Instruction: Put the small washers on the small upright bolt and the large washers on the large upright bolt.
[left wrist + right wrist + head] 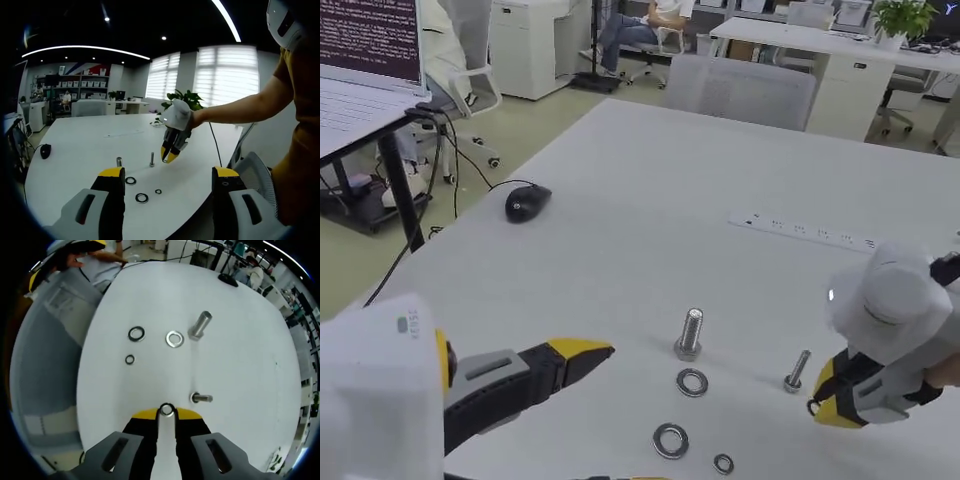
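The white table (650, 200) carries everything, and the job has barely begun as far as the views show: both bolts stand bare. The left gripper (169, 175) is held low at the near edge and points across the table toward the bolts, its jaws wide apart with nothing between them. The right gripper (166, 417) hangs tips-down just beside the small bolt, its jaws pinched together on one small washer (167, 409), which sits at the very tips. The large bolt (689, 335) stands upright near the middle, with the small bolt (797, 370) off to its right, well apart from it. Three washers lie flat on the table in front of the bolts. A large silver one (174, 338) is nearest the large bolt, a large dark one (136, 333) lies next to it, and a small one (130, 359) lies a little beyond. Judging from this, the held washer has yet to go over the small bolt, and after it one small and two large washers remain.
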`<action>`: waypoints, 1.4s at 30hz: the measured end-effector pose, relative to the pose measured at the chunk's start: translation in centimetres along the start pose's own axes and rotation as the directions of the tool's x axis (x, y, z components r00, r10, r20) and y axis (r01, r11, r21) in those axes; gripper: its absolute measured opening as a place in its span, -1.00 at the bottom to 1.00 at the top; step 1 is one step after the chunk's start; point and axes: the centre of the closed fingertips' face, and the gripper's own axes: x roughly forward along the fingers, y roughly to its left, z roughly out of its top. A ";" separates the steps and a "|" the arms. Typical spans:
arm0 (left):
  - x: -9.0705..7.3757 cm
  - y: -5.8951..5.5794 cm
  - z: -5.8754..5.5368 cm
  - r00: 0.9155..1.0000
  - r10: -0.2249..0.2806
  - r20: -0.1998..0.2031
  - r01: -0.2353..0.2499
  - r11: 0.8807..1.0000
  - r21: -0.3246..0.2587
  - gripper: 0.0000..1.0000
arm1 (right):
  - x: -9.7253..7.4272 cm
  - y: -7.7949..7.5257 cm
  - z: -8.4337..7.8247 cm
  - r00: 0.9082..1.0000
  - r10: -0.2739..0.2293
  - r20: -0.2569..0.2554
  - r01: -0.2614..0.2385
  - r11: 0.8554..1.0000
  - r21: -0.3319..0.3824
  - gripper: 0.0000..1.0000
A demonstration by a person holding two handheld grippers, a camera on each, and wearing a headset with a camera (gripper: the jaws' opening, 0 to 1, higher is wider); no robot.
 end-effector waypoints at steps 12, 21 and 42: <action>0.3 0.4 0.0 1.000 -0.003 -0.009 0.003 1.000 0.002 0.40 | -1.7 -2.9 1.0 0.999 -0.051 0.003 0.051 0.999 -0.015 -0.76; 0.4 0.8 -0.1 1.000 -0.001 -0.016 0.001 1.000 -0.002 0.40 | -1.4 -4.4 1.2 0.999 -0.053 -0.011 0.053 0.998 -0.035 -0.76; 0.5 1.7 -0.7 1.000 0.014 -0.020 -0.014 1.000 -0.015 0.40 | 0.2 -4.7 1.2 0.999 -0.032 -0.042 0.030 0.998 -0.053 -0.75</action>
